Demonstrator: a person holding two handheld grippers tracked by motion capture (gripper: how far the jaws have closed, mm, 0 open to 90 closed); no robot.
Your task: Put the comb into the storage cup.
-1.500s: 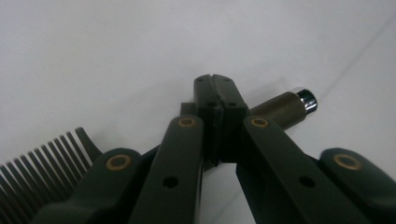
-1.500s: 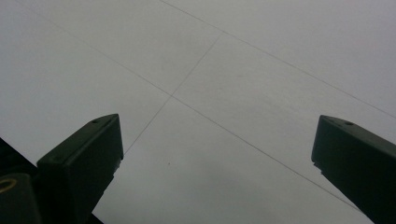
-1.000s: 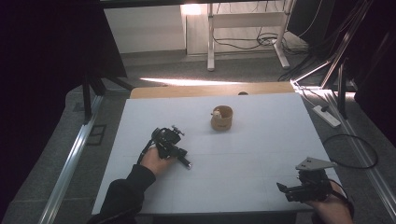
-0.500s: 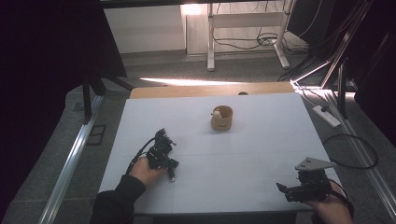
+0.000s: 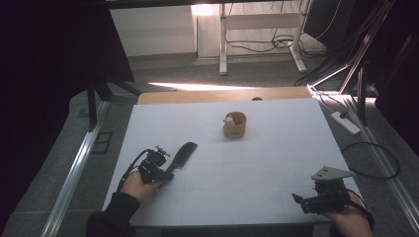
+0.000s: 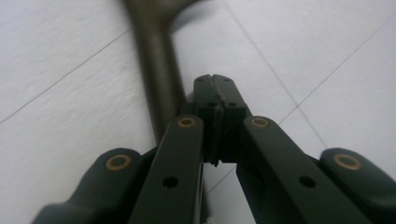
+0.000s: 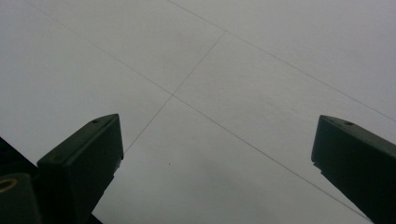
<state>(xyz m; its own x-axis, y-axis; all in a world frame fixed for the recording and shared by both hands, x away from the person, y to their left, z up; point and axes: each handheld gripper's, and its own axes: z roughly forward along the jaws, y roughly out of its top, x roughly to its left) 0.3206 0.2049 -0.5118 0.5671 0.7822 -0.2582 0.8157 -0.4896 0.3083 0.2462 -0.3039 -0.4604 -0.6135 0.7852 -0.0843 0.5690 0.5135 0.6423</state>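
Observation:
A dark flat tool (image 5: 183, 154) with a long handle, like a spatula, lies on the white table (image 5: 276, 158) at the front left, pointing up and right. My left gripper (image 5: 167, 173) is at the tool's near end, held low in a hand. In the left gripper view the left gripper (image 6: 215, 91) is shut, its tips pressed together with nothing between them. The tool's handle (image 6: 159, 79) runs along the table just left of the tips and passes under the left jaw. My right gripper (image 5: 302, 201) rests at the front right; in the right gripper view the right gripper (image 7: 215, 154) stands open over bare table.
A small wooden cup (image 5: 234, 126) with something pale in it (image 5: 229, 118) stands at the table's middle back. A wooden strip (image 5: 217, 95) borders the far edge. A power strip and cables (image 5: 346, 123) lie on the floor to the right.
My left hand has drawn back toward the near left edge, and the dark tool now shows in full on the table beyond the gripper. The right gripper has stayed put.

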